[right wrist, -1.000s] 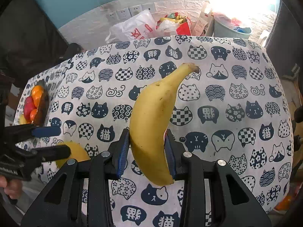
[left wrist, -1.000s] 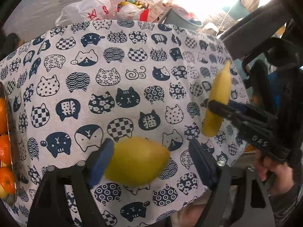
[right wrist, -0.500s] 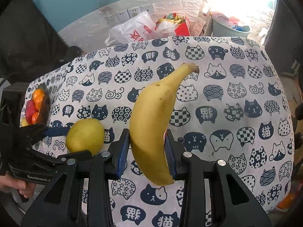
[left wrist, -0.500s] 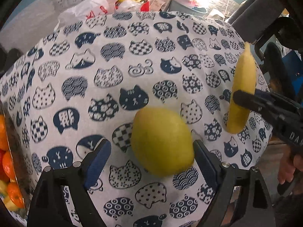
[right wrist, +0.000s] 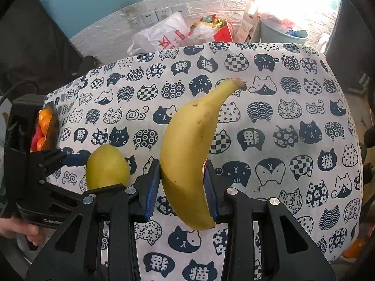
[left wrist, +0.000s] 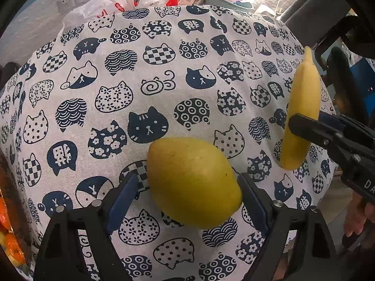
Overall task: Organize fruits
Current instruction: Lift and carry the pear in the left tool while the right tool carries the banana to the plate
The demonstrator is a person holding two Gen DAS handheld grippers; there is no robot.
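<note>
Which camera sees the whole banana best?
The right wrist view: the banana fills the middle, whole from stem to tip, clamped by the right gripper. The left wrist view shows it small at the right edge, partly behind a finger.

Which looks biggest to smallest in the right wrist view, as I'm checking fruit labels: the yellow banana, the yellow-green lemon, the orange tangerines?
1. Yellow banana, though nearest the camera.
2. Yellow-green lemon.
3. Orange tangerines, farther off and partly hidden, so unsure.
</note>
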